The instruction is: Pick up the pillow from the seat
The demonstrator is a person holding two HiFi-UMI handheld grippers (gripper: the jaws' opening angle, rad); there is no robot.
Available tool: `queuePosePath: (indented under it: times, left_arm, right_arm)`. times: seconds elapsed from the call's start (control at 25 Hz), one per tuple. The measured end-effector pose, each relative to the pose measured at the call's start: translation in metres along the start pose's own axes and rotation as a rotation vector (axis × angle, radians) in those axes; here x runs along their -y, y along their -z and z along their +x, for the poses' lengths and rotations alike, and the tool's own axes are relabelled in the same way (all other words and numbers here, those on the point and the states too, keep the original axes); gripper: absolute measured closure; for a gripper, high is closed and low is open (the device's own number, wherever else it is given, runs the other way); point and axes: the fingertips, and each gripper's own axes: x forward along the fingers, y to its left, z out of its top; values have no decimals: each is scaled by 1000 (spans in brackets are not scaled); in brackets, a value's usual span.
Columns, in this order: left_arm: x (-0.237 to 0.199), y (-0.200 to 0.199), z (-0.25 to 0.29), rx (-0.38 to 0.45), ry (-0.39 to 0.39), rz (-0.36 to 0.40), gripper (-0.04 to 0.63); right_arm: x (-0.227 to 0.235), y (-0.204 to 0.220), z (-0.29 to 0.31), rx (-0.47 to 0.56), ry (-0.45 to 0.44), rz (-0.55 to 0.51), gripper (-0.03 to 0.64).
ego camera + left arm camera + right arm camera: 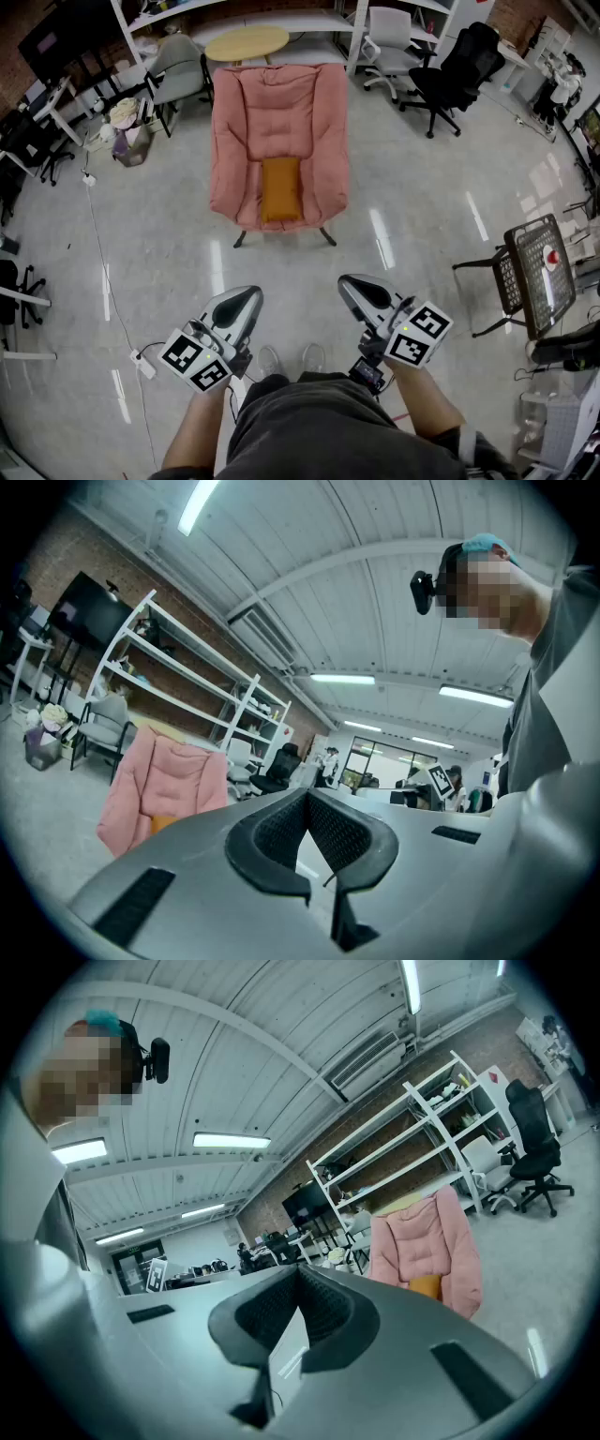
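The polished floor (pixel 422 216) takes up most of what I see, with open floor between the jaws and everything else. The pink armchair (pixel 279 141) stands well ahead of both pairs of jaws, roughly on the line that runs between them. In the left gripper view it sits off to the left of the jaws (pixel 164 780), and in the right gripper view off to the right (pixel 422 1241). So neither tool is aimed straight at it.

The mustard pillow (pixel 280 189) rests on the seat, propped against the lower backrest. It is centred in the chair and far beyond the reach of either tool. Only a sliver of it shows past the jaws in the left gripper view (pixel 161 822), and a small patch in the right gripper view (pixel 427 1286).

The left gripper (pixel 246 300) and the right gripper (pixel 354 286) are held level and side by side, close to my operator's body. On both, the pads meet at the tips with nothing caught between them.

As I read it, the approach has not yet begun. To do it well, I would close in until the pillow fills the space ahead of one pair of jaws and turn that tool square onto it. I would spread the jaws wide before contact, then bite the near top corner, where the stuffing should pinch down easily. I would lift clear of the seat lip rather than drag.
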Motion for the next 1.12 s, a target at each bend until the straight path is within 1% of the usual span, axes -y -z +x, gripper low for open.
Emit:
queuePosePath:
  times: [0.24, 0.4, 0.52, 0.68, 0.88, 1.12]
  left_arm:
    - [-2, 4, 7, 3, -11, -1, 586]
    - [-5, 4, 22, 1, -17, -2, 586]
    - [-8, 7, 31, -7, -25, -6, 586]
    - [-20, 16, 40, -27, -59, -31, 586]
    - [-37, 31, 54, -52, -97, -65, 586]
    - [-54, 27, 83, -62, -84, -70, 584]
  right_arm:
    - [8, 1, 0, -4, -8, -2, 604]
    - [22, -4, 1, -9, -14, -1, 604]
    - [32, -5, 1, -12, -16, 18, 604]
    - [53, 1, -3, -24, 18, 65, 604]
    - [84, 12, -16, -35, 68, 94, 604]
    - [112, 5, -8, -35, 97, 101, 604]
